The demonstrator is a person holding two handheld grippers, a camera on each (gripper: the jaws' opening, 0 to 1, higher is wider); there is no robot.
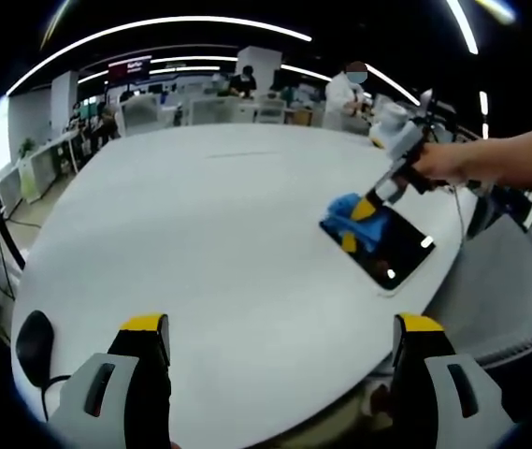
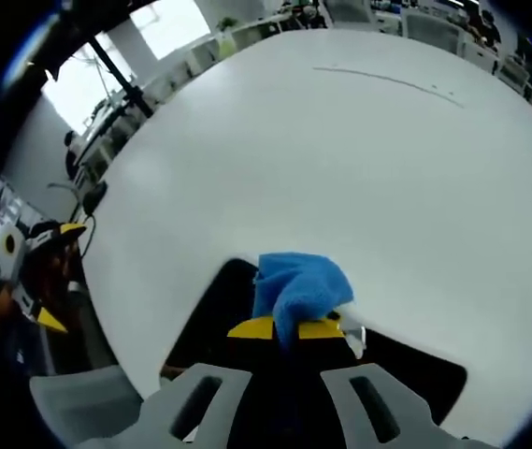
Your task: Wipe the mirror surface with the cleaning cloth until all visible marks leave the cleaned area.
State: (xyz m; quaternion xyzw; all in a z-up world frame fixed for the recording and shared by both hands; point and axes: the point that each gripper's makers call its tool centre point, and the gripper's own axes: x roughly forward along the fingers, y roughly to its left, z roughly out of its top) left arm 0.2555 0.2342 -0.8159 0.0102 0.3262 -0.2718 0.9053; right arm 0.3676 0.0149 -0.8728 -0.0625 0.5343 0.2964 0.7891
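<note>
A dark rectangular mirror (image 1: 392, 248) lies flat near the right edge of the white round table (image 1: 219, 215). A blue cloth (image 1: 345, 210) rests on its far-left corner, with my right gripper (image 1: 360, 221), held by a person's hand, pressed down on it. In the right gripper view the yellow-tipped jaws of the right gripper (image 2: 289, 329) are shut on the blue cloth (image 2: 298, 285) over the mirror (image 2: 211, 313). My left gripper (image 1: 282, 329) hovers open above the table's near edge with nothing between its jaws. It also appears as the left gripper (image 2: 58, 276) at the left side.
A black mouse-like object (image 1: 34, 341) with a cable sits at the table's left edge. A grey chair (image 1: 504, 290) stands beside the mirror's side of the table. Desks, chairs and people (image 1: 345, 89) fill the room beyond the far edge.
</note>
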